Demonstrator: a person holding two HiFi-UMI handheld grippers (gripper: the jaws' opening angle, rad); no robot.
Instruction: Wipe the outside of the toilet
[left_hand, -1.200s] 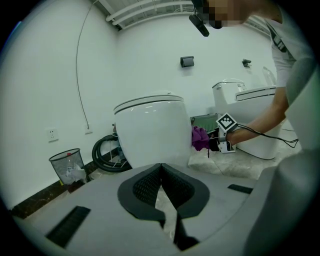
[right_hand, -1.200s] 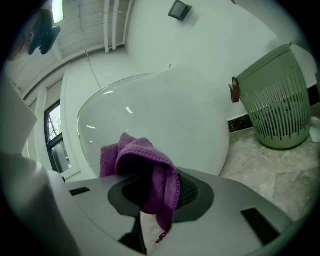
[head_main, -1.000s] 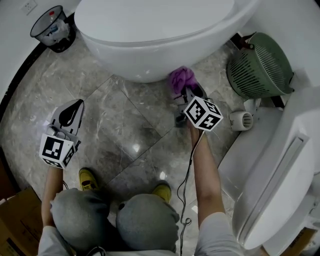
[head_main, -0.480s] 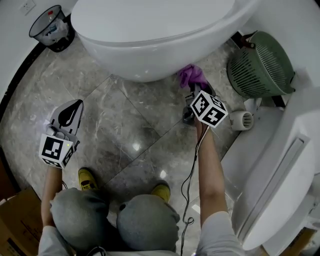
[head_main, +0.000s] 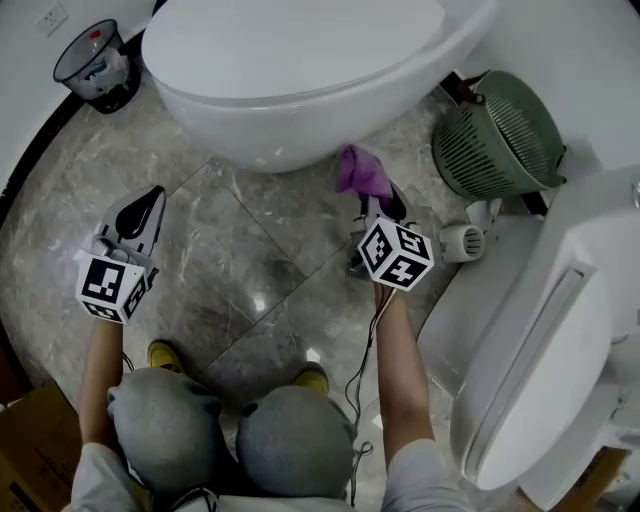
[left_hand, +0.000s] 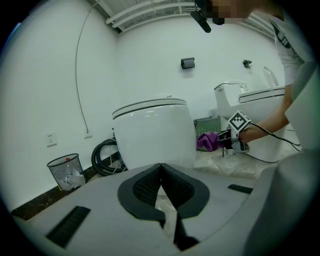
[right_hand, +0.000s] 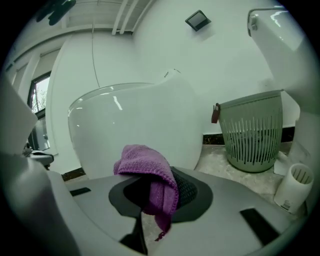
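The white toilet (head_main: 300, 80) fills the top of the head view, its lid down. My right gripper (head_main: 372, 195) is shut on a purple knitted cloth (head_main: 360, 172), held low beside the toilet's lower right side; whether the cloth touches the bowl I cannot tell. In the right gripper view the cloth (right_hand: 150, 175) droops over the jaws, with the toilet (right_hand: 135, 130) just behind. My left gripper (head_main: 143, 210) hovers over the floor at the left, well away from the toilet, shut on nothing. The left gripper view shows the toilet (left_hand: 155, 132) and the cloth (left_hand: 206, 141) farther right.
A green slatted basket (head_main: 500, 135) stands to the right of the toilet, with a small white holder (head_main: 462, 240) nearer me. A second white toilet (head_main: 540, 360) fills the right edge. A wire bin (head_main: 95, 62) sits far left and a cardboard box (head_main: 30, 450) at bottom left.
My right gripper carried the cloth rightward along the toilet's lower side, then drew back a little toward me. The left gripper stayed where it was.
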